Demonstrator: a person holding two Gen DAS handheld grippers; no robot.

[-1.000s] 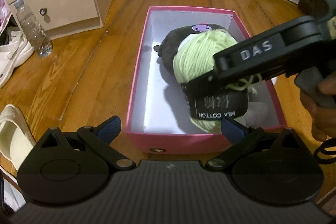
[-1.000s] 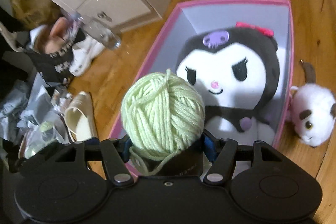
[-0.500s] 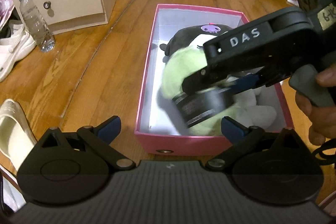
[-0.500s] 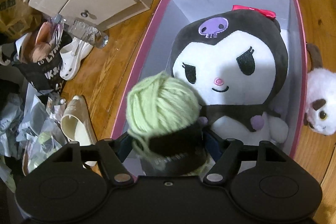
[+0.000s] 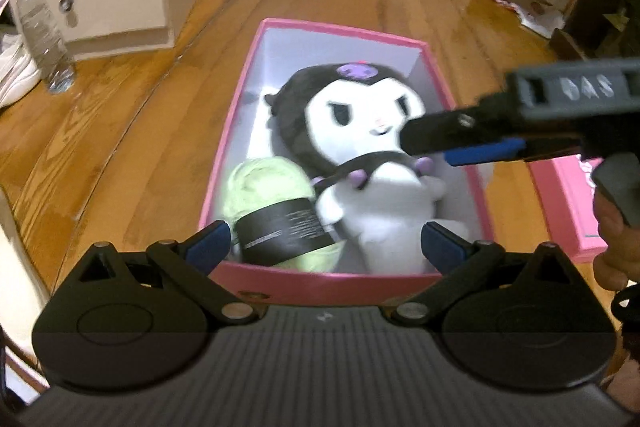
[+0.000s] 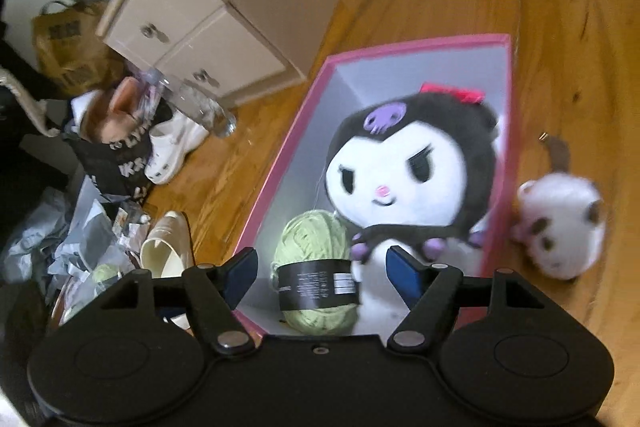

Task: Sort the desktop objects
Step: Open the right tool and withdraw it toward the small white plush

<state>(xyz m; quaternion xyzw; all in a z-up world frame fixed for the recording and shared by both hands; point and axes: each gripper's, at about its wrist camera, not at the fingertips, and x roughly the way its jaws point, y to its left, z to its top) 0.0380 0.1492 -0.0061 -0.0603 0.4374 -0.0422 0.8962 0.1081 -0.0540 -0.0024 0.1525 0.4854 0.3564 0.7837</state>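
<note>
A moment ago the right gripper was squeezing the green yarn ball, and now its jaws are spread wide with nothing in them and the ball lies in the pink box, touching the black-and-white plush doll. The left gripper hangs over the near end of the box, its jaws wide and holding nothing too. So the yarn is put away, while a small white plush toy sits on the floor just outside the box.

Glossy wooden floor, fuzzy yarn ball, plush toy, matt cardboard box
</note>
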